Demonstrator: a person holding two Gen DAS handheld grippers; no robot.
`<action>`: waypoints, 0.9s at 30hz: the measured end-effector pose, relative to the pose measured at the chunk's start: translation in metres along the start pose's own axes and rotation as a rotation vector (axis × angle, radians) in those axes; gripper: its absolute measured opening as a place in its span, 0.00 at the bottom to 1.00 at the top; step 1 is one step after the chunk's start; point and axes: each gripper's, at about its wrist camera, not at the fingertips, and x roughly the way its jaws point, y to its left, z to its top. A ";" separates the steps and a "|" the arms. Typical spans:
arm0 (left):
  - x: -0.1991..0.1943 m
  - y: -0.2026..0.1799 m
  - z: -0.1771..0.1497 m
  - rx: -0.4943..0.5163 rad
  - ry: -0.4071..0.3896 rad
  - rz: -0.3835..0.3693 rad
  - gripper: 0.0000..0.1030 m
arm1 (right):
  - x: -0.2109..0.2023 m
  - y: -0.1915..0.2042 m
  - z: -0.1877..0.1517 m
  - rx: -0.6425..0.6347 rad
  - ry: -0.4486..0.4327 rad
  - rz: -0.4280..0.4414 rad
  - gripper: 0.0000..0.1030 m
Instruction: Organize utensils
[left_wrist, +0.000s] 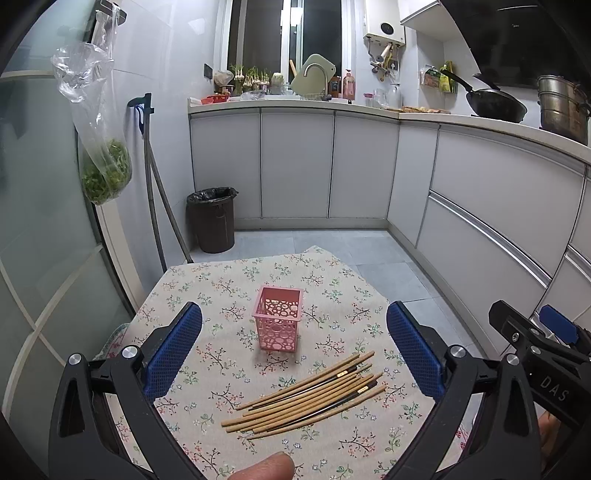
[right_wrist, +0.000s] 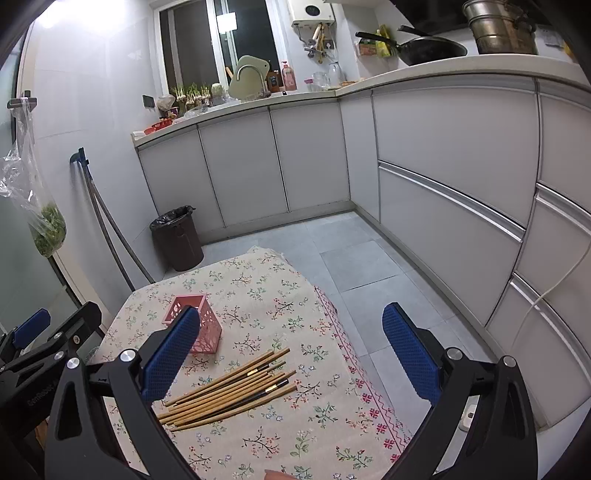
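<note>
A pink perforated utensil holder (left_wrist: 277, 318) stands upright and empty on the floral tablecloth (left_wrist: 221, 288). A pile of several wooden chopsticks (left_wrist: 306, 395) lies flat in front of it, toward me. My left gripper (left_wrist: 293, 350) is open and empty, held above the near part of the table with the holder and chopsticks between its blue pads. In the right wrist view the holder (right_wrist: 207, 332) is partly hidden behind my left finger pad (right_wrist: 170, 354), and the chopsticks (right_wrist: 231, 387) lie beside it. My right gripper (right_wrist: 291, 354) is open and empty above the table's right side.
The small table's right edge (right_wrist: 343, 332) drops to a grey tiled floor. A dark trash bin (left_wrist: 212, 221) and mop handles (left_wrist: 159, 206) stand at the back left. White kitchen cabinets (left_wrist: 295, 166) run along the back and right. A bag of greens (left_wrist: 105, 170) hangs at left.
</note>
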 end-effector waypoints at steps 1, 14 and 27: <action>0.000 0.000 0.000 0.000 -0.001 0.000 0.93 | 0.001 0.000 0.000 0.000 0.002 -0.001 0.94; 0.003 0.000 -0.002 -0.001 0.004 0.005 0.93 | 0.007 0.001 -0.003 -0.003 0.022 0.002 0.94; 0.077 -0.033 0.004 0.116 0.309 -0.338 0.93 | 0.029 -0.050 -0.003 0.286 0.104 0.001 0.94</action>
